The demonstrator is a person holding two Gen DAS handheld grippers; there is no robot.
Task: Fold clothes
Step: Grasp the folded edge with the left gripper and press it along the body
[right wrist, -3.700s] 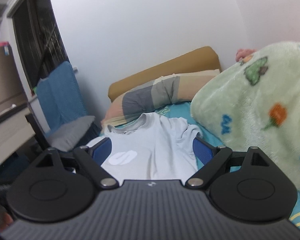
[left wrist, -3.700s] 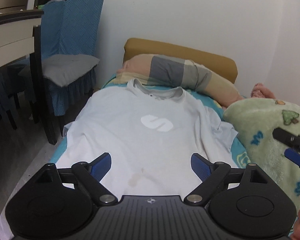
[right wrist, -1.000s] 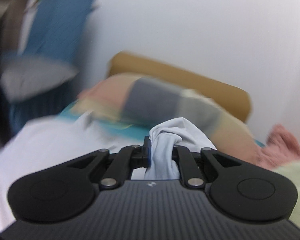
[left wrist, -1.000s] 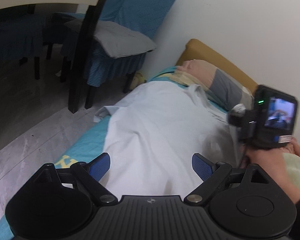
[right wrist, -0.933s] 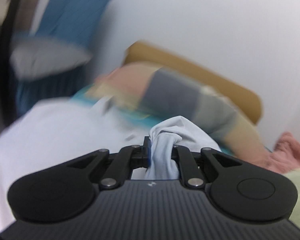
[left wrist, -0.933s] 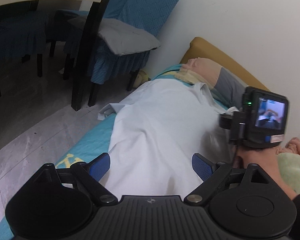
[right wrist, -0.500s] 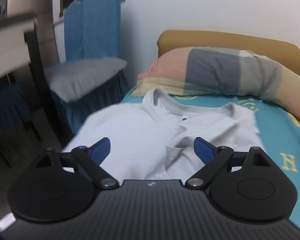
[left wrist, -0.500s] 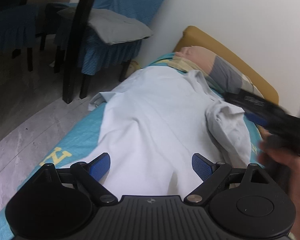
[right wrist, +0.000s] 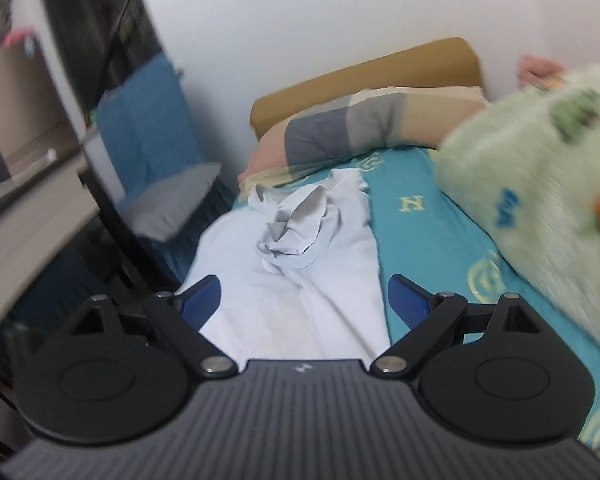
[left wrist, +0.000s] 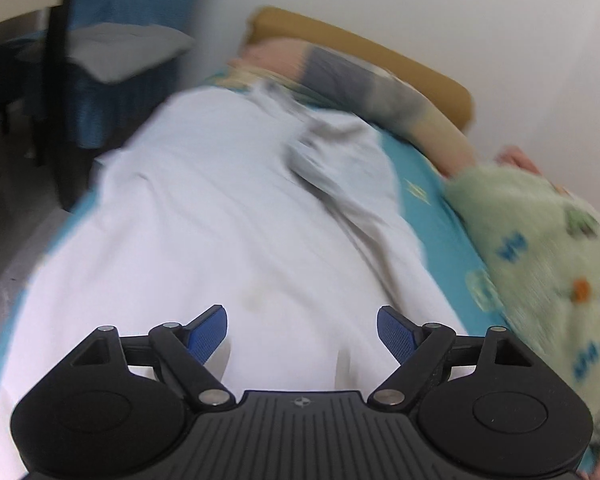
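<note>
Left wrist view, blurred: the left gripper (left wrist: pixel 302 330) hangs low over the hem end of the shirt (left wrist: pixel 220 208), its blue fingers (left wrist: pixel 206 334) spread wide with nothing between them. The shirt lies flat along the bed (left wrist: pixel 432 208), collar toward the pillow (left wrist: pixel 364 84), with one sleeve (left wrist: pixel 332 160) folded in over the chest. A green blanket (left wrist: pixel 540 240) is bunched to the right.

Right wrist view: the right gripper (right wrist: pixel 305 300) is also wide open and empty, above the shirt's (right wrist: pixel 300 292) near edge. The crumpled sleeve (right wrist: pixel 296 232) rests on the shirt's upper part, just below the pillow (right wrist: pixel 340 136). A blue-covered chair (right wrist: pixel 148 140) stands beside the bed (right wrist: pixel 432 248), at left.
</note>
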